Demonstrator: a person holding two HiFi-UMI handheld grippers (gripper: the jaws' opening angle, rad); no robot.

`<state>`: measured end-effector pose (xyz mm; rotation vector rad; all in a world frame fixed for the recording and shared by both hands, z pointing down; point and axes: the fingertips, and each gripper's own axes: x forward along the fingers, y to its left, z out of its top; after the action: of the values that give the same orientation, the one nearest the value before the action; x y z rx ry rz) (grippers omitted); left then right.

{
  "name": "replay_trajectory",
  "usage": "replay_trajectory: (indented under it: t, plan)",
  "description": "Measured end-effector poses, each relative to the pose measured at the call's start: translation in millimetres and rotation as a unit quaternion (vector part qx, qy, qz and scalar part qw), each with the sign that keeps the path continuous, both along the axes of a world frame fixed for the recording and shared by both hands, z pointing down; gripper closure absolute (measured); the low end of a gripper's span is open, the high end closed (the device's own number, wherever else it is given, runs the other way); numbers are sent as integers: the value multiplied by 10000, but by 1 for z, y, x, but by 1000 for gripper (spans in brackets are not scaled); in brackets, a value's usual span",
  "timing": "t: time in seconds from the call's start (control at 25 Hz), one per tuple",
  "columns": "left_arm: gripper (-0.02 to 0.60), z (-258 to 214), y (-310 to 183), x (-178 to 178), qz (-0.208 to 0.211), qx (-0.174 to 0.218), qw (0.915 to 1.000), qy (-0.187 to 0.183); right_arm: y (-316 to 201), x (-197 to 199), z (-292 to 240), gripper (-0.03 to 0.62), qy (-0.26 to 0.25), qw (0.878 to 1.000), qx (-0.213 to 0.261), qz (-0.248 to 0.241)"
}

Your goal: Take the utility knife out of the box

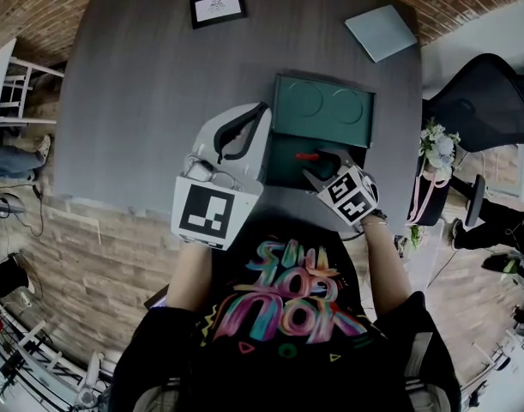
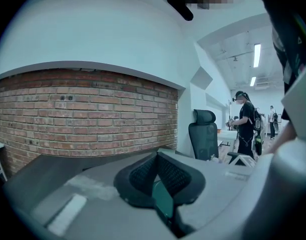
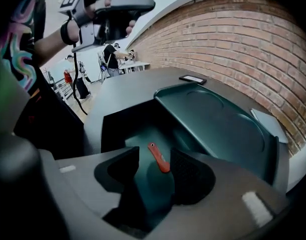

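The red utility knife (image 3: 160,161) lies on the floor of the open green box (image 3: 218,124) on the bench (image 1: 141,75), ungripped between the right gripper's (image 3: 155,153) released jaws, while the left gripper (image 2: 157,159), beside the box, has its jaws clenched on nothing.

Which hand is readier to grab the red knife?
Right. The right gripper hangs open over the box, knife lined up between its jaws; the left gripper is shut, off beside the lid.

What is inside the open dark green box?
A red utility knife lies on the dark green box floor. The right gripper covers the near part; that cannot be seen.
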<state>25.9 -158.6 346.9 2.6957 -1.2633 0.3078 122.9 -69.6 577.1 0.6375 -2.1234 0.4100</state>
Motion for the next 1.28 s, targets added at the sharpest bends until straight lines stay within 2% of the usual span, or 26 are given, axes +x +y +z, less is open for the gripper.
replay_trajectory:
  t: [0.4,0.72,0.96,1.16,1.28]
  plan:
    - [581,7,2,3,-1,-64,10000,-4,-3,3,17,393,229,9996,-105,-149]
    - [581,10,1,-1,-50,-116,9999,6,0,-7,27,394,448,9971,-316,-537]
    - [581,13,0,0,-45,-120,9999,-2,0,-7,30,391,590,9962,-271,-582]
    - [581,15,0,4,-12,-141,9999,-11,1,-6,30,401,585,9966,-266,-511]
    - [581,14,0,3,5,-134,9999,11,5,-9,30,442,598,9963,-309,-543]
